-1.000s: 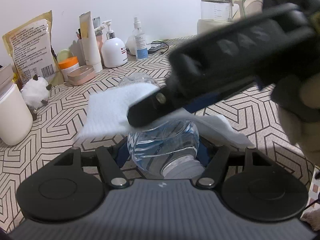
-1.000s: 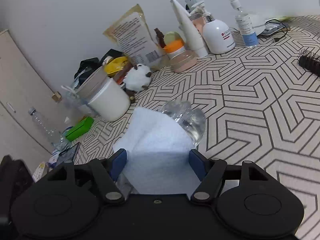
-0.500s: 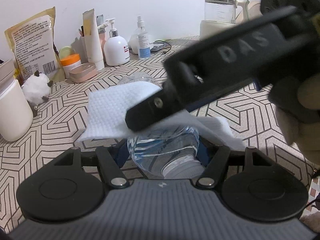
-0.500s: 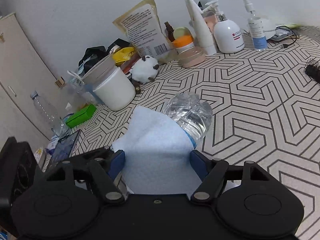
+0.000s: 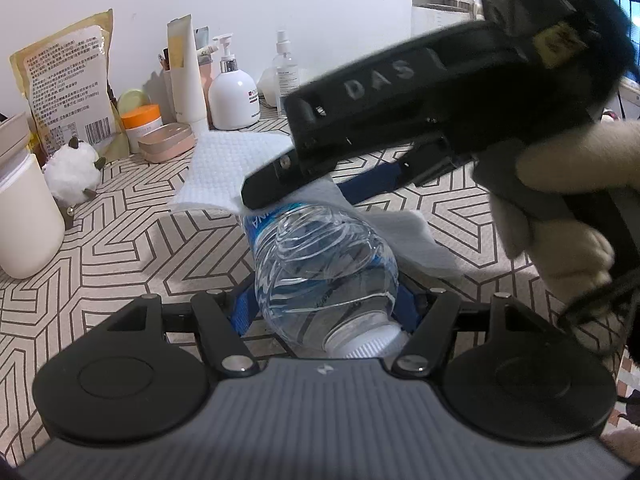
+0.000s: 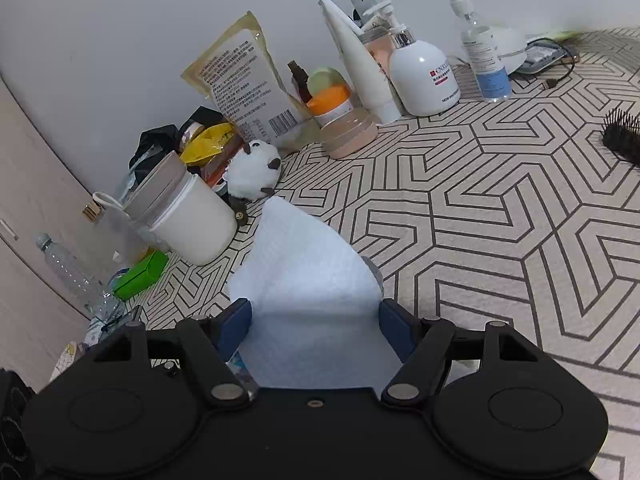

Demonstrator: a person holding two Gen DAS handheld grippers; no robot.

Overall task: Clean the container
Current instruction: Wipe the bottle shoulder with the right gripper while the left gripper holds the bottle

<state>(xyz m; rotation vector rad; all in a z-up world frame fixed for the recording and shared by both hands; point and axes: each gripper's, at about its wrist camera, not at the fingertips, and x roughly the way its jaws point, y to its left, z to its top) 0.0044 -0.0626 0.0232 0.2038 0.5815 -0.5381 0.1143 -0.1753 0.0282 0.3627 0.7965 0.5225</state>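
Note:
A clear plastic water bottle (image 5: pixel 324 268) with a blue label lies between the blue pads of my left gripper (image 5: pixel 326 308), cap end toward the camera; the left gripper is shut on it. My right gripper (image 6: pixel 314 320) is shut on a white cloth (image 6: pixel 308 264) wrapped over the bottle's far part. In the left wrist view the right gripper (image 5: pixel 420 108) crosses from the upper right, and the cloth (image 5: pixel 236 168) drapes over the bottle's base. In the right wrist view the bottle is almost fully hidden under the cloth.
The patterned table (image 6: pixel 480 208) carries a white cup (image 5: pixel 24 220), a fluffy toy (image 5: pixel 74 172), an orange-lidded jar (image 5: pixel 142 122), a pump bottle (image 5: pixel 232 96), a spray bottle (image 5: pixel 286 74) and a paper bag (image 5: pixel 68 88) along the wall. A hairbrush (image 6: pixel 624 140) lies right. A kettle (image 5: pixel 440 4) stands behind.
The cloth in my right gripper has slid farther along the bottle toward its base, exposing more of the bottle's neck end and label. The left gripper keeps its hold.

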